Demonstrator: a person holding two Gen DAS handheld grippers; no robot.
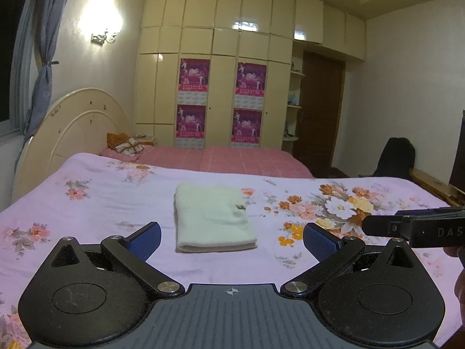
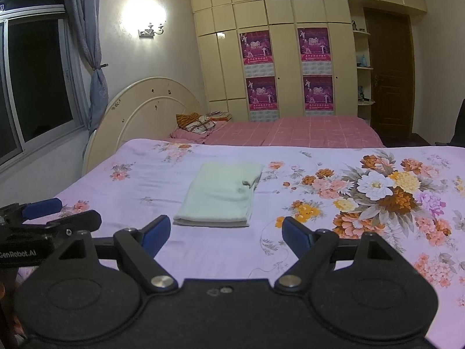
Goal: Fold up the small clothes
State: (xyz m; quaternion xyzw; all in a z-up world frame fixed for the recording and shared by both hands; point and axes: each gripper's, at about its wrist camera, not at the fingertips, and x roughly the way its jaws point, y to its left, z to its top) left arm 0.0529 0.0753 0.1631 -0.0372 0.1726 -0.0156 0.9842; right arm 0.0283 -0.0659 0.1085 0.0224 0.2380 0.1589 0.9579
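A pale green cloth lies folded into a neat rectangle on the lilac flowered bedsheet. It also shows in the right wrist view. My left gripper is open and empty, held just short of the cloth's near edge. My right gripper is open and empty, also just short of the cloth. The right gripper shows at the right edge of the left wrist view. The left gripper shows at the left edge of the right wrist view.
A second bed with a pink checked cover and pillows lies beyond. A cream headboard is at the left, a wardrobe with posters at the back, a brown door and a dark chair at the right.
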